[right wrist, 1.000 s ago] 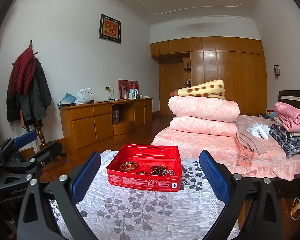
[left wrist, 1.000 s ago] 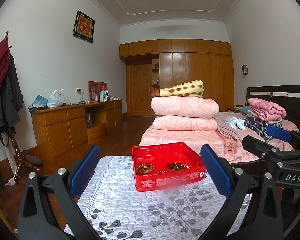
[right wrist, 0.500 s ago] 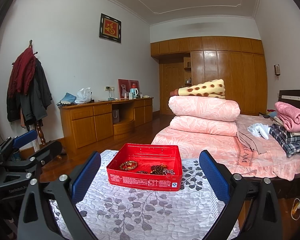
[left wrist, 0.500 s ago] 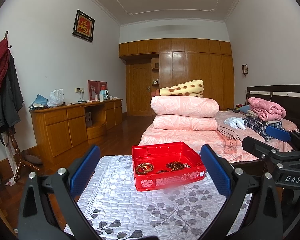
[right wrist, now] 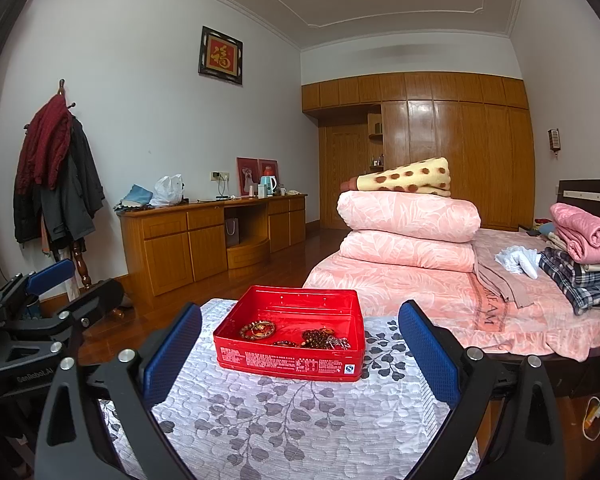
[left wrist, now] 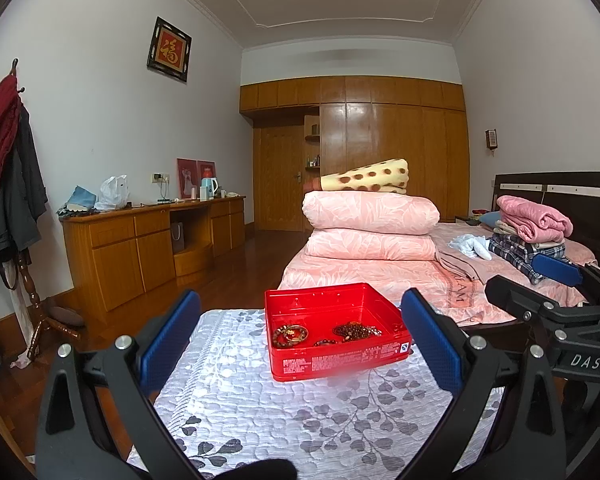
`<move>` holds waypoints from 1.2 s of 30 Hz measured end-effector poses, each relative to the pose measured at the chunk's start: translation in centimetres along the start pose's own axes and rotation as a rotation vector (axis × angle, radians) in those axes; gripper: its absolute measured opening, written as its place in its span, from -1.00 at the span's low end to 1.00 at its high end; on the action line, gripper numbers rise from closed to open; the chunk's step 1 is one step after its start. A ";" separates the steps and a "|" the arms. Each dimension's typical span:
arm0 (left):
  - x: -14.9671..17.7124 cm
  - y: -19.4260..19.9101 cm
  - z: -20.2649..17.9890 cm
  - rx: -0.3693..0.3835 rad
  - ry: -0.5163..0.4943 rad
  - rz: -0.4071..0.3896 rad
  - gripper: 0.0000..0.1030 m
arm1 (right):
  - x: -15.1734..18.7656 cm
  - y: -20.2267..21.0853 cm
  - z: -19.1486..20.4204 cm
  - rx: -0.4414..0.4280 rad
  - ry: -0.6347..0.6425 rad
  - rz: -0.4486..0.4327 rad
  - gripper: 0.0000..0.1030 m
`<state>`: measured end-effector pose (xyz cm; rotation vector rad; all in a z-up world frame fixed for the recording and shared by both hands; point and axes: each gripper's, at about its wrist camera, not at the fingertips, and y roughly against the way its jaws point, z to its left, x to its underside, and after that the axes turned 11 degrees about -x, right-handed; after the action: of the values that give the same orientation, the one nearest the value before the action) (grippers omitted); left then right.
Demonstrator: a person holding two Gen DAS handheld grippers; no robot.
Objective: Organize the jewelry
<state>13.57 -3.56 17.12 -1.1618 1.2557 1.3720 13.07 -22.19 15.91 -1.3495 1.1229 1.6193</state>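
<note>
A red tin box [left wrist: 342, 362] stands on a table under a grey leaf-print cloth [left wrist: 320, 420]; it also shows in the right wrist view [right wrist: 288, 364]. Inside lie a round bead bracelet [left wrist: 289, 334] and a heap of dark bead strings [left wrist: 356, 330], seen also in the right wrist view as the bracelet [right wrist: 258, 329] and the beads [right wrist: 324, 338]. My left gripper [left wrist: 300, 350] is open and empty, short of the box. My right gripper [right wrist: 300, 350] is open and empty, also short of the box. Each gripper shows at the edge of the other's view.
A bed [right wrist: 480, 304] with folded pink quilts and stacked clothes lies behind and right of the table. A wooden cabinet [left wrist: 140, 244] runs along the left wall. A coat stand [right wrist: 56, 184] is at the far left. Wood floor lies between.
</note>
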 end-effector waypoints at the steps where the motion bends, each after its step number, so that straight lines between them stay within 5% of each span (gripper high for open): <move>1: 0.0 0.0 0.0 0.000 -0.001 0.000 0.89 | 0.0 0.0 0.0 -0.001 -0.001 0.000 0.88; 36: 0.4 -0.6 0.3 0.001 0.005 0.021 0.89 | 1.1 -0.5 -0.3 0.002 -0.006 0.015 0.88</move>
<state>14.05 -3.25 16.63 -1.1553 1.2752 1.3845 13.48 -22.30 14.74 -1.3371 1.1329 1.6320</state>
